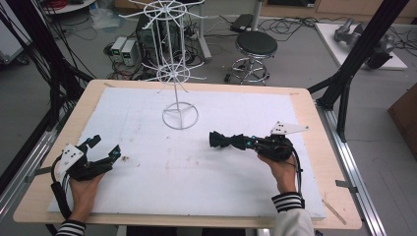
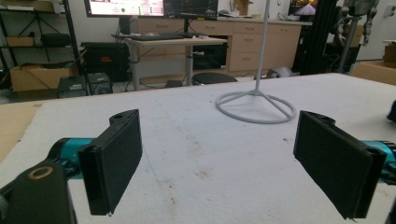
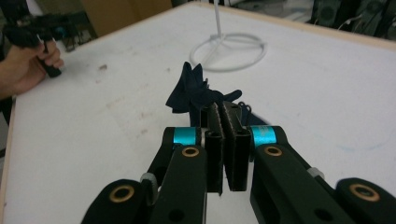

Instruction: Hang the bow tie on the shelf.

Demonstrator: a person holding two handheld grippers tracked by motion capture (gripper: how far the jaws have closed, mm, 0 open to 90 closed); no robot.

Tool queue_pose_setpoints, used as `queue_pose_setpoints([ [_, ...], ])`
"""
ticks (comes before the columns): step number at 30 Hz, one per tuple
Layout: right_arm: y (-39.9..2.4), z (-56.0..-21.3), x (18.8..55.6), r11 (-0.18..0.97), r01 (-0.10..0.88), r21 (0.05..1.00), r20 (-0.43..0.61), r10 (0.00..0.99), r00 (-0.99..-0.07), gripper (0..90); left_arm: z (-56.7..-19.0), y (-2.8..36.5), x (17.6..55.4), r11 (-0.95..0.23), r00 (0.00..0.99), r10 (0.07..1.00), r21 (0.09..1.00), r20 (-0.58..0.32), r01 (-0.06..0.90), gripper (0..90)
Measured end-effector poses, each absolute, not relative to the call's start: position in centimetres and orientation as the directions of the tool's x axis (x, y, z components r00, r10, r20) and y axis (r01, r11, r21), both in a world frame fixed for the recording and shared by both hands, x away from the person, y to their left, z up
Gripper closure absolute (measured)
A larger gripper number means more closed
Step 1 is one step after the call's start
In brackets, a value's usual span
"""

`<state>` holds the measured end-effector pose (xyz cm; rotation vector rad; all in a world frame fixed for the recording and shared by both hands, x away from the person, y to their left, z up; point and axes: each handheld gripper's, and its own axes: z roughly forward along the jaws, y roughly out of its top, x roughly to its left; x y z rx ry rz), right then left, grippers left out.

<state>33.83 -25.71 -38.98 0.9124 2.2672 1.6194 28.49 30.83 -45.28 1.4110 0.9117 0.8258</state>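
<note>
Cloth (image 3: 194,91), dark and bunched, hides its shape, clamped in right gripper (image 3: 227,112); left gripper (image 2: 219,158) gapes empty

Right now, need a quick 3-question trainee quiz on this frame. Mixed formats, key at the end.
1. True or false: the left gripper has its jaws spread wide with nothing between them.
2. Multiple choice: what does the right gripper hold? A) a white cup B) a dark cloth piece C) a cable D) nothing
3. Fill in: the white wire rack stands on a ring-shaped ____ resting on the white board.

Key: 1 true; 2 B; 3 base.
</note>
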Motion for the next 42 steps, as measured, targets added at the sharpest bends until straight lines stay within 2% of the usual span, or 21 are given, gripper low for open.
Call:
queue_pose_setpoints([
  [11, -23.9, -36.4, 32.9, 0.095, 0.242, 0.966, 0.135, 0.613, -0.778, 88.1, -45.3, 30.8, 28.5, 0.008, 0.441, 0.897, 0.998, -0.032, 0.056, 16.0],
  [20, -21.1, -33.6, 33.2, 0.036, 0.155, 0.987, 0.105, 0.586, -0.803, 88.1, -45.3, 30.9, 28.5, 0.011, 0.441, 0.897, 0.998, -0.034, 0.056, 16.0],
  [42, -17.3, -30.0, 34.7, 0.004, 0.094, 0.996, 0.076, 0.549, -0.832, 88.1, -45.3, 30.9, 28.5, 0.013, 0.441, 0.897, 0.998, -0.037, 0.057, 15.9],
])
